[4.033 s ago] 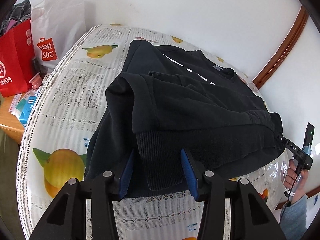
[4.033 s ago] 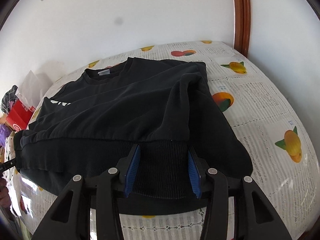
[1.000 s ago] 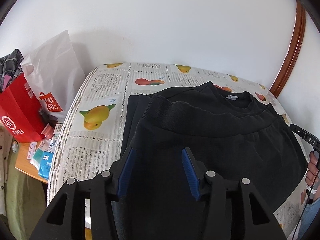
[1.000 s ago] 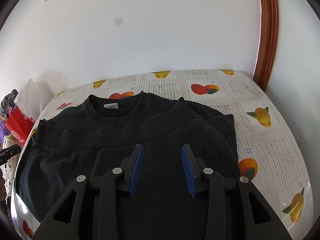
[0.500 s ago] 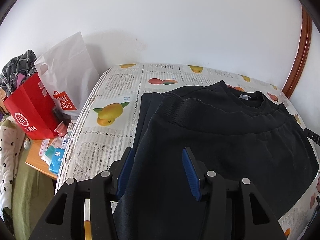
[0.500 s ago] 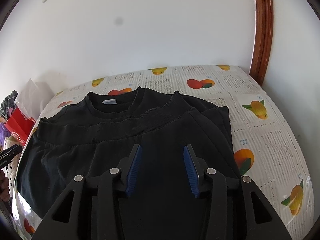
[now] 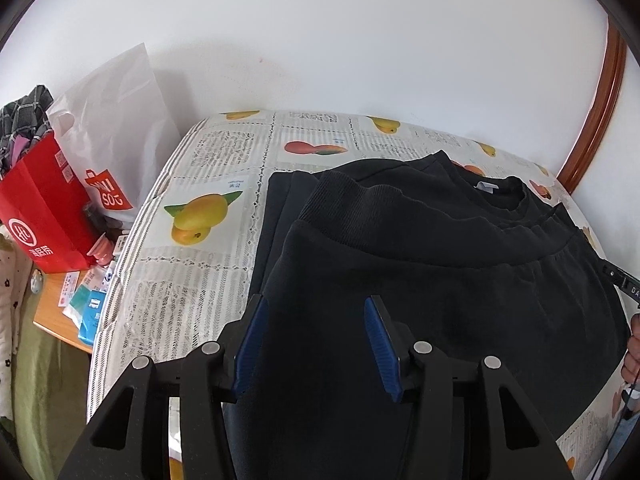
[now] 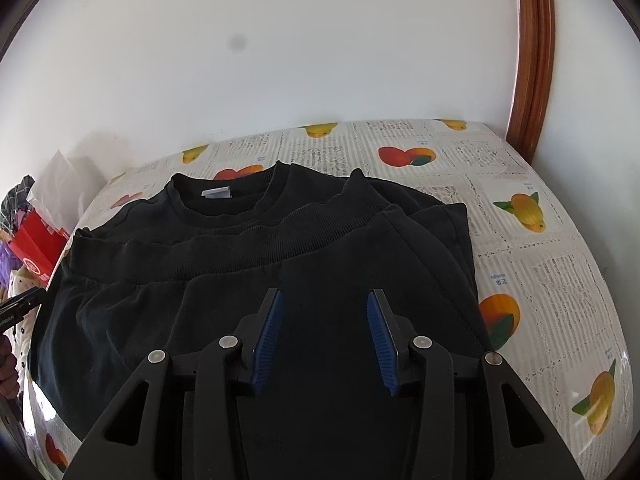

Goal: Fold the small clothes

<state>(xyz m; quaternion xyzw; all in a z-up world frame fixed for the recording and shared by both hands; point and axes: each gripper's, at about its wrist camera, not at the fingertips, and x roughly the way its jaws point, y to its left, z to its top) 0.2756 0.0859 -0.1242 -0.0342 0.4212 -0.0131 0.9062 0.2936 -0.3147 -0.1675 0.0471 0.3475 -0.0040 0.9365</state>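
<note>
Red paper bag (image 7: 38, 216) and a white plastic bag (image 7: 116, 120) sit off the left edge of the fruit-print tablecloth (image 7: 200, 264). Black sweatshirt (image 7: 440, 264) lies folded on it, hem band just below the collar. Left gripper (image 7: 314, 346) hangs over its left side, jaws apart, nothing pinched. Right gripper (image 8: 324, 338) over the right side, jaws also apart and empty.

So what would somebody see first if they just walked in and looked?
Probably the black sweatshirt, folded in half on the fruit-print cover, its ribbed hem lying just below the collar. Next, the red bag and white bag beside the cover on the left. Both open grippers, left and right, hang over the sweatshirt.
</note>
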